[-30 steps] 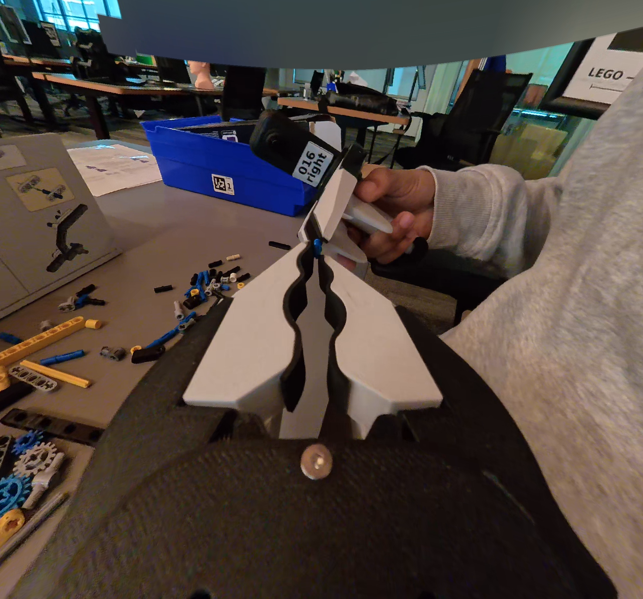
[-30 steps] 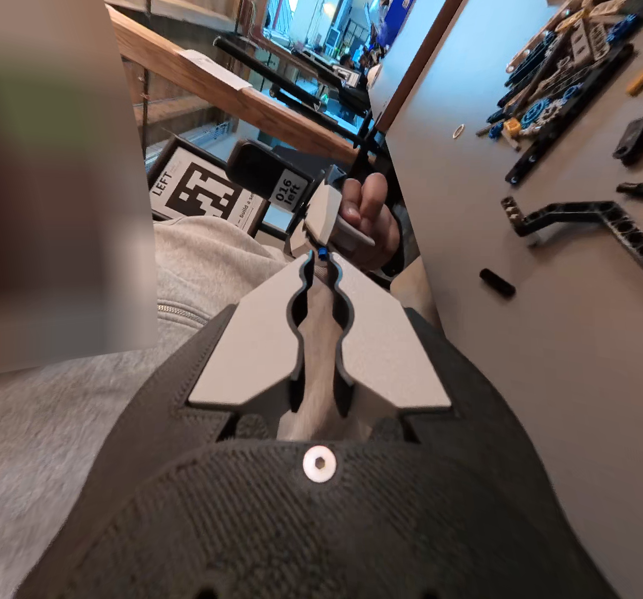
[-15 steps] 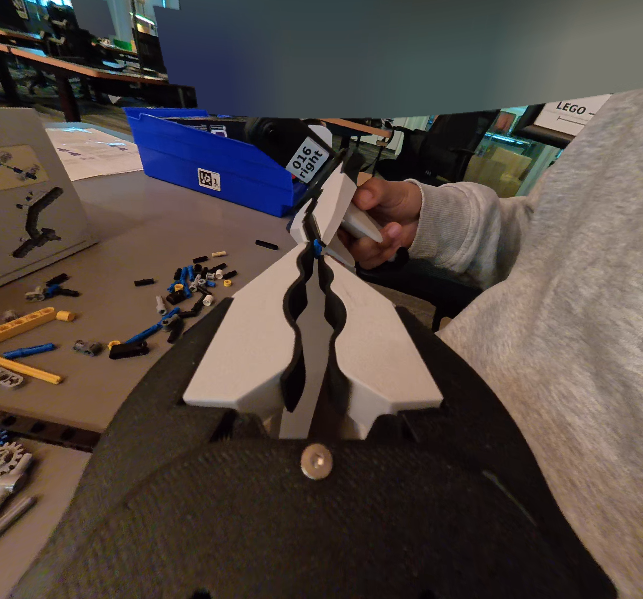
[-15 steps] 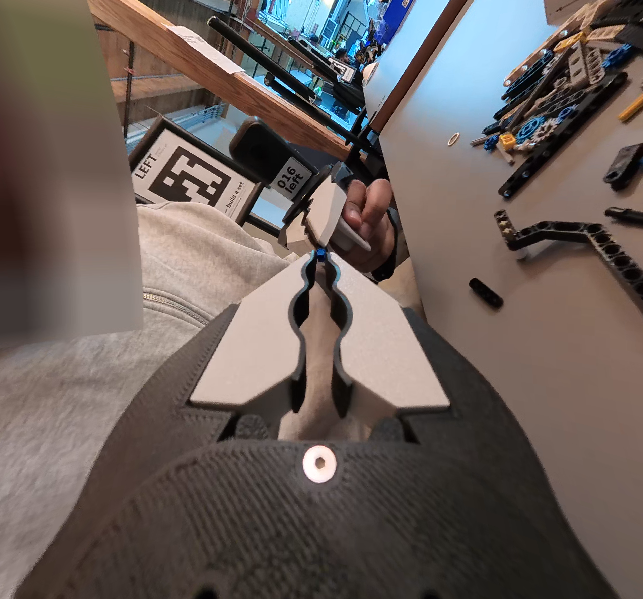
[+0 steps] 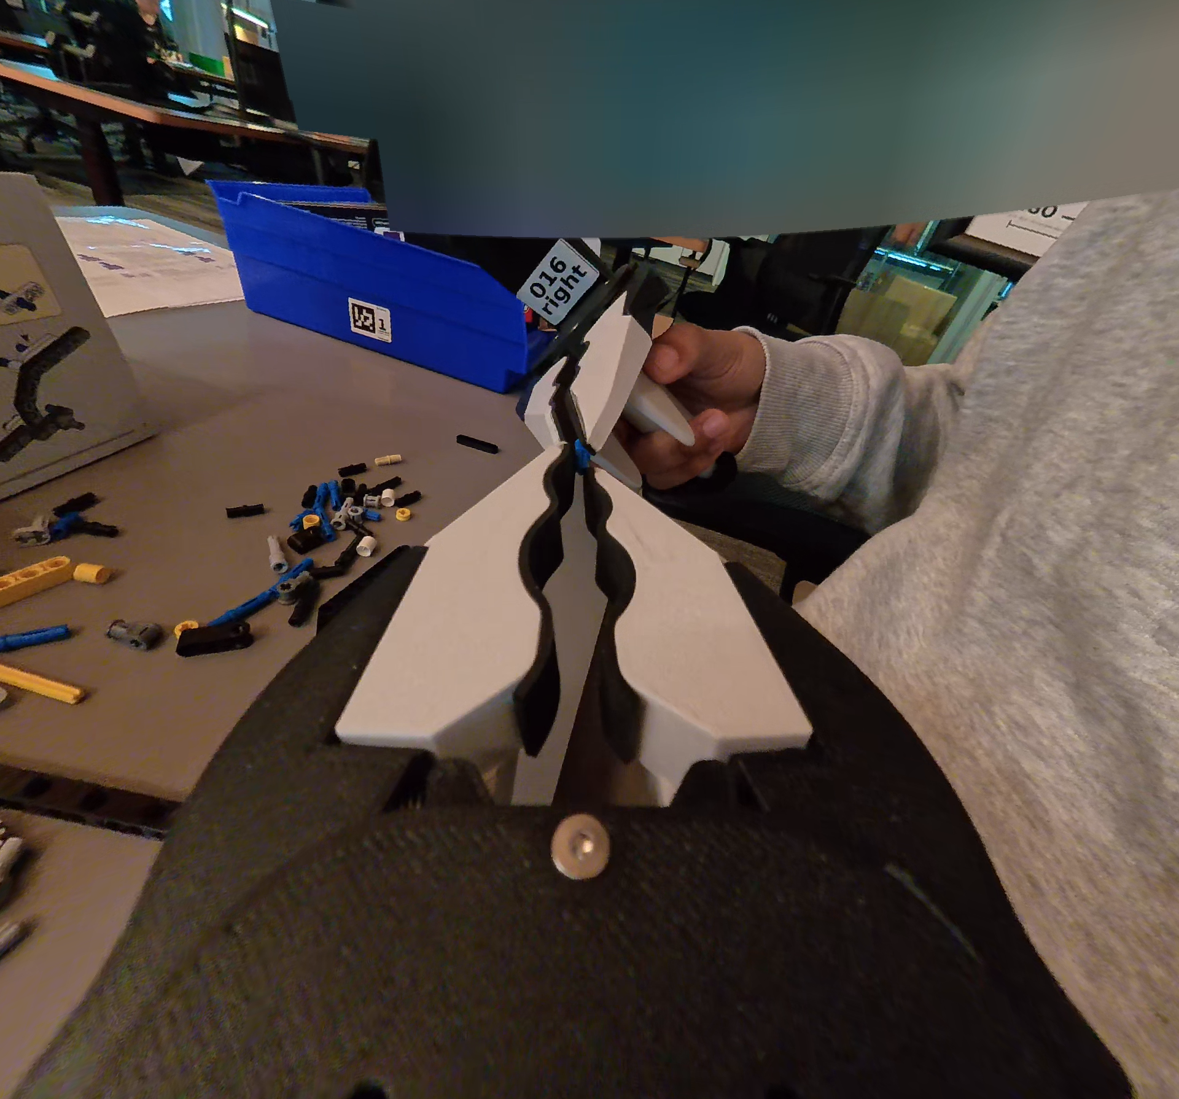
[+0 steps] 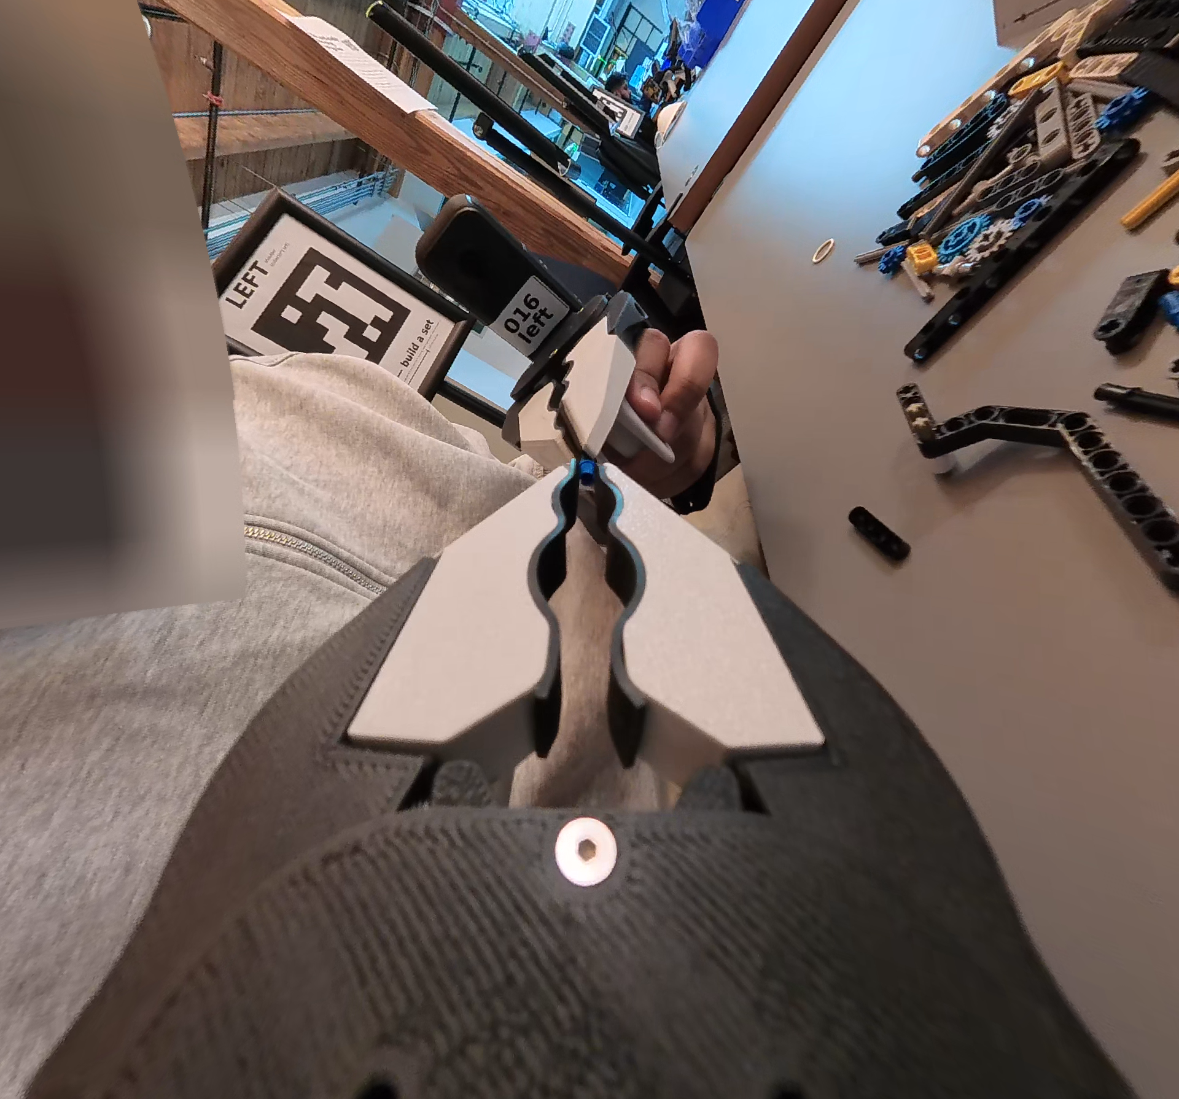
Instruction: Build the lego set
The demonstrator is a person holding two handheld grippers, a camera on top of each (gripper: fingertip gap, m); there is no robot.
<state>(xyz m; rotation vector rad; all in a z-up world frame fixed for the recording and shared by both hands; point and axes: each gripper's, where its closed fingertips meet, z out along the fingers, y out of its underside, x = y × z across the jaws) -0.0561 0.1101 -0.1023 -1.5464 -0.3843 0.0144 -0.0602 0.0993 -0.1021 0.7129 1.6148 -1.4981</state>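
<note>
A small blue pin (image 5: 580, 455) is held in the air off the near edge of the table, in front of a person's grey sweater. My left gripper (image 5: 577, 463) and my right gripper (image 6: 585, 476) meet tip to tip on it. Both pairs of fingers are closed to a narrow gap on the pin (image 6: 585, 469). The right gripper (image 5: 574, 430) shows beyond the pin in the left wrist view, held by a hand (image 5: 695, 405). The left gripper (image 6: 577, 446) shows beyond the pin in the right wrist view. Most of the pin is hidden by the fingertips.
Loose small pins and connectors (image 5: 332, 520) lie on the grey table (image 5: 268, 418), with a yellow beam (image 5: 32, 580) and a blue bin (image 5: 383, 303) behind. An instruction booklet (image 5: 51, 354) stands at the left. A black bent beam (image 6: 1046, 437) and a heap of gears and beams (image 6: 995, 201) lie on the table.
Both grippers stay joined tip to tip on the blue pin. They have turned slightly together, so the table and the background have shifted in both views.
</note>
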